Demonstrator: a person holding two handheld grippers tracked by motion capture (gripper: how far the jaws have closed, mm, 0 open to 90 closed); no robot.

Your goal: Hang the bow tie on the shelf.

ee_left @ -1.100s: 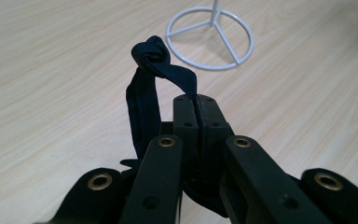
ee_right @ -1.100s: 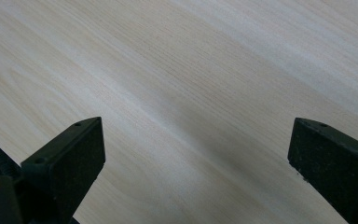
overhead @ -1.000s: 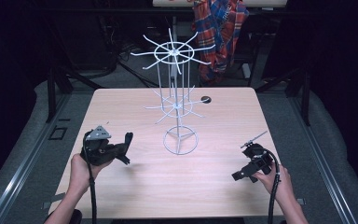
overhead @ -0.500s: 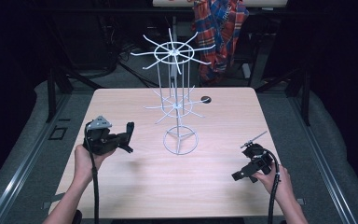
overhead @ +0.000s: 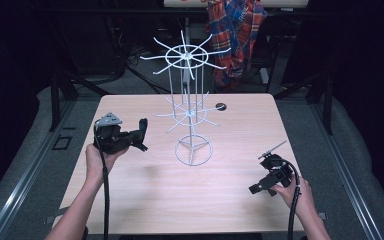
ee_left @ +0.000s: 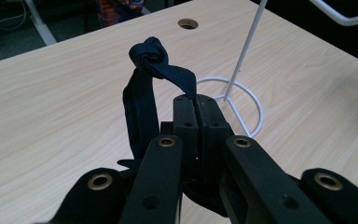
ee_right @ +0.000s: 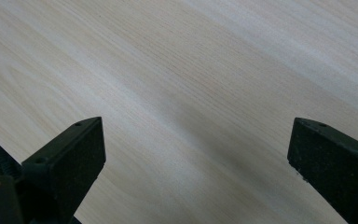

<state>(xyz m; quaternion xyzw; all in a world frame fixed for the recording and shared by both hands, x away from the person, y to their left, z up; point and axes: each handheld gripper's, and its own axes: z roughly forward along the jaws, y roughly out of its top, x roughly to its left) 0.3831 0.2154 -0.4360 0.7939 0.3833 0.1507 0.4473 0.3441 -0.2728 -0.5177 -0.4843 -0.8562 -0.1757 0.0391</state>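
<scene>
A white wire display rack [overhead: 190, 115] with hook arms stands on a ring base at the middle of the wooden table [overhead: 145, 200]. My left gripper [overhead: 141, 134] hovers left of the rack, pointing toward it. In the left gripper view its jaws are pressed together [ee_left: 196, 105] on a dark blue knotted fabric band [ee_left: 142, 100], whose loop stands up in front of the rack's base ring [ee_left: 257, 107]. My right gripper [overhead: 259, 189] rests low at the table's right front. Its jaws are wide apart [ee_right: 196, 149] over bare wood, with nothing between them.
A round cable hole [overhead: 221, 106] lies in the table behind the rack. A plaid cloth [overhead: 235, 30] hangs beyond the far edge. Dark floor and frame rails surround the table.
My left gripper has lifted and moved forward and slightly right toward the rack, carrying the band. The right gripper has stayed put.
</scene>
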